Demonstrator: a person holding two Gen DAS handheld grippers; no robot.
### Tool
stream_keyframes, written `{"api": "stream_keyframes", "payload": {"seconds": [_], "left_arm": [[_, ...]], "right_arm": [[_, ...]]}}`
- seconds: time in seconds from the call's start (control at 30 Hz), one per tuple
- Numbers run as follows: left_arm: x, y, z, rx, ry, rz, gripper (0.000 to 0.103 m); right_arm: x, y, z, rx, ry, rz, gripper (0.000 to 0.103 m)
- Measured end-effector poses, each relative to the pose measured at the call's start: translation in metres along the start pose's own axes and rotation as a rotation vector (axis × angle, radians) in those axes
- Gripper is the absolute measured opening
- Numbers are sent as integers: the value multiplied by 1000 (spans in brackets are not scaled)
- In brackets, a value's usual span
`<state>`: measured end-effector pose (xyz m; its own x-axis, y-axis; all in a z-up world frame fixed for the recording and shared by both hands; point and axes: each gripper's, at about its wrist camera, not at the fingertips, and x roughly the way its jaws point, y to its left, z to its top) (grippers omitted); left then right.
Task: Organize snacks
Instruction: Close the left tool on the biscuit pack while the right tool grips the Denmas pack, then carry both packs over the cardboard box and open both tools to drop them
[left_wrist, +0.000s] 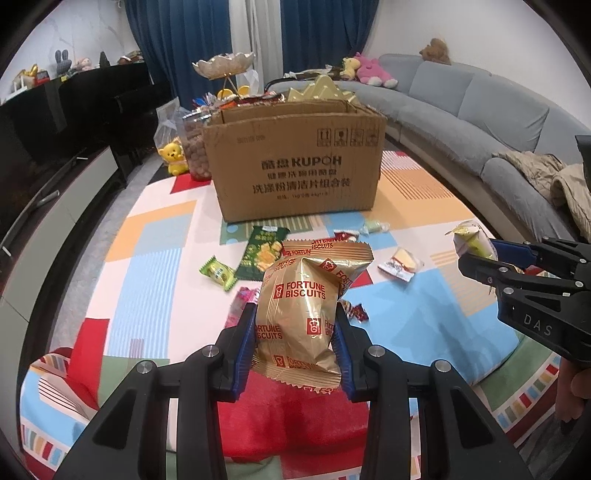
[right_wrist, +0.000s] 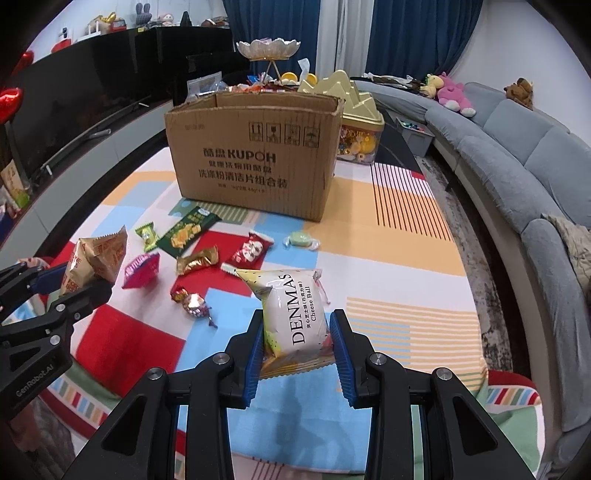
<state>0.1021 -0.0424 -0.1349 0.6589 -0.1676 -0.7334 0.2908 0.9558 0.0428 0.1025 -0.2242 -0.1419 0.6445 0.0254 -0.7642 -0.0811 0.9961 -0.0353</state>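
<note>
Left gripper (left_wrist: 295, 332) clamped on a gold foil Fortune Biscuits packet (left_wrist: 301, 317), held upright between blue pads above the patchwork mat (left_wrist: 155, 258). Right gripper (right_wrist: 297, 338) pinching a white Denmas Cheese Ball packet (right_wrist: 295, 317) likewise, before the open brown cardboard box (right_wrist: 255, 155).

I am working in a living room. Dark blue curtains (left_wrist: 177, 44) hang across the far wall, with a strip of white sheer (left_wrist: 255, 33) between them. To my right a long grey sofa (left_wrist: 480, 107) curves along the white wall; a pink plush toy (left_wrist: 373, 70) and a brown teddy bear (left_wrist: 437, 50) sit on it, and a beige blanket (left_wrist: 546, 173) lies on its near end. To my left stands a black glossy cabinet (right_wrist: 92, 74) with small toys on top. A patchwork cover (right_wrist: 406, 221) of red, blue, orange and white spreads below me.
</note>
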Motion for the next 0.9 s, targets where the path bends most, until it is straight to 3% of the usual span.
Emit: {"api": "stream_keyframes", "payload": {"seconds": [0.47, 0.9], "left_arm": [[-17, 16, 34, -58, -1, 30, 38], [-19, 26, 89, -87, -9, 33, 38]], "right_arm": [[-25, 5, 39, 18, -39, 44, 36], [-34, -4, 88, 31, -86, 50, 36]]}}
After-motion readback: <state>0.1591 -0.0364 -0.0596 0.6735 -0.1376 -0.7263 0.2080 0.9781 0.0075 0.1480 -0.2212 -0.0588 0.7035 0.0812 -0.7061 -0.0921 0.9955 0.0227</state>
